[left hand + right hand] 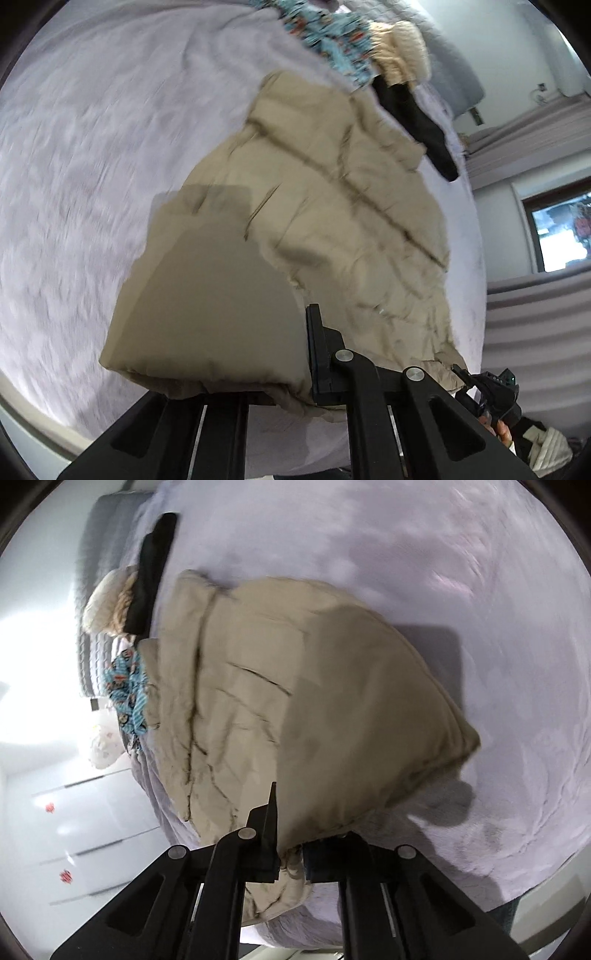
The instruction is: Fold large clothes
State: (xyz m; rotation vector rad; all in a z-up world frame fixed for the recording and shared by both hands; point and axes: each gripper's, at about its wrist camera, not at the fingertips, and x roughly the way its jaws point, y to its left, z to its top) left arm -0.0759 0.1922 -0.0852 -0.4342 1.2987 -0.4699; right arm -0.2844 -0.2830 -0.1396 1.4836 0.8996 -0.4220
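A beige padded jacket lies spread on a pale lilac bed cover. My left gripper is shut on one corner of its hem, and the lifted fabric drapes over the left finger and hides it. In the right wrist view the same jacket bulges upward where my right gripper is shut on the hem, with fabric pinched between both black fingers. In the left wrist view the right gripper shows at the jacket's other near corner.
At the far end of the bed lie a blue patterned garment, a cream fluffy garment and a black garment. A grey headboard is behind them. White drawers stand beside the bed, and a window is on the other side.
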